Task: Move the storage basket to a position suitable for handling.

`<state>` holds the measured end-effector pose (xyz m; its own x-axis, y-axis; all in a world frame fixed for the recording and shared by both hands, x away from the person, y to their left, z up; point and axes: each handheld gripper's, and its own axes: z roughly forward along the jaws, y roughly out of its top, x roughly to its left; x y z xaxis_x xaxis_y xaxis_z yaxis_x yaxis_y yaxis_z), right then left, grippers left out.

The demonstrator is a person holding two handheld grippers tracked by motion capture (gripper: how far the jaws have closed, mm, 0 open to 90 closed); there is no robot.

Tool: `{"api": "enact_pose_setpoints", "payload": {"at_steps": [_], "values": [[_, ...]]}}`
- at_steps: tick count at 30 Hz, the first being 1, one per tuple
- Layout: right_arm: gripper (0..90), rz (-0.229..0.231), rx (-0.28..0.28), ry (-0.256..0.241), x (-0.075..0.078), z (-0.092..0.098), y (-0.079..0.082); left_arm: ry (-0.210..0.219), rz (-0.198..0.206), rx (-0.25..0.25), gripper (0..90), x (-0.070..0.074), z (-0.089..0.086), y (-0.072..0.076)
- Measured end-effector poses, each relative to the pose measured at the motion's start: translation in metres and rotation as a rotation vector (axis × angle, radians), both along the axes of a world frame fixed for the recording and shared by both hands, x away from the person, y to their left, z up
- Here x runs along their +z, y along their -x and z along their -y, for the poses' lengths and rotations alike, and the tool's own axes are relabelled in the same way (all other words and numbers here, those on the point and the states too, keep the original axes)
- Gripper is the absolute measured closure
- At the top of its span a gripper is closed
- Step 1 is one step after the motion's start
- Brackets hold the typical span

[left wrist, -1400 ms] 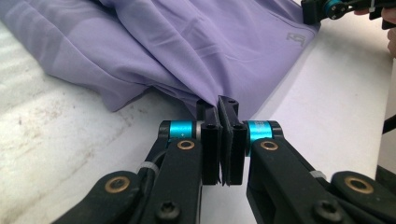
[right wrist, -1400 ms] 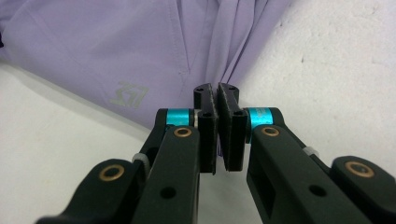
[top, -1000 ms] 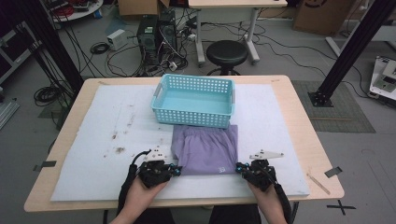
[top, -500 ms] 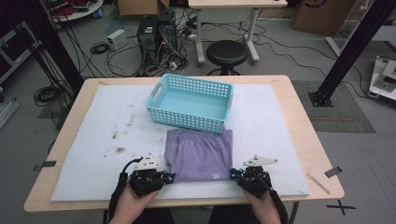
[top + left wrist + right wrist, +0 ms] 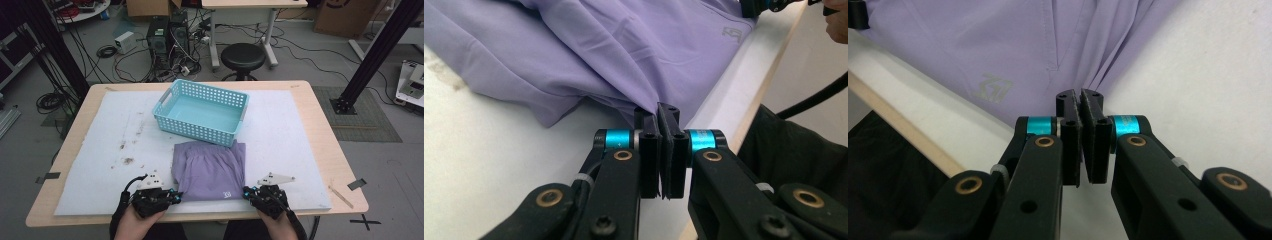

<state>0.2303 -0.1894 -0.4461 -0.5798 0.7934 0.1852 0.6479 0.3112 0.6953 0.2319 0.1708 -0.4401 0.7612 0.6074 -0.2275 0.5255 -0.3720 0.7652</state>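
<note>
The folded purple garment [image 5: 210, 170] lies on the white mat [image 5: 100, 150] near the front edge of the worktop [image 5: 325, 150], at 6 o'clock from the light-blue perforated basket [image 5: 202, 117], its far edge just short of the basket's near wall. The left tongs [image 5: 172, 194] are clamped on the garment's near-left corner, the cloth drawn into a tight fan of pleats between the pads (clear in the left gripper view [image 5: 659, 112]). The right tongs [image 5: 248, 191] are clamped likewise on the near-right corner [image 5: 1079, 97].

My judgement of the risks:
- Each grip seems to take only a small pinch; an uneven lift could pull one corner free.
- The folded layers may not all be caught, so the lower ones could sag open.
- Swung forward low, the hanging cloth could catch the basket's rim at 12 o'clock and push it.
</note>
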Motion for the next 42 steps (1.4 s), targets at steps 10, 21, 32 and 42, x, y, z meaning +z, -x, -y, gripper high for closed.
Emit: {"api": "enact_pose_setpoints", "payload": {"at_steps": [10,21,32,42], "values": [[87.8,-0.007,0.017,-0.014,-0.001,-0.004,0.011,-0.011,-0.003,-0.010,87.5,-0.002,-0.006,0.010],[85.4,0.010,0.031,-0.006,-0.002,-0.005,0.017,-0.011,0.001,-0.017,84.9,-0.003,-0.009,0.011],[55.9,0.164,-0.043,-0.027,0.022,0.002,-0.005,0.033,0.090,0.064,36.4,0.015,-0.035,-0.014],[47.6,0.259,-0.066,-0.063,0.042,-0.001,-0.054,0.112,0.205,0.093,30.6,0.038,-0.051,-0.066]]}}
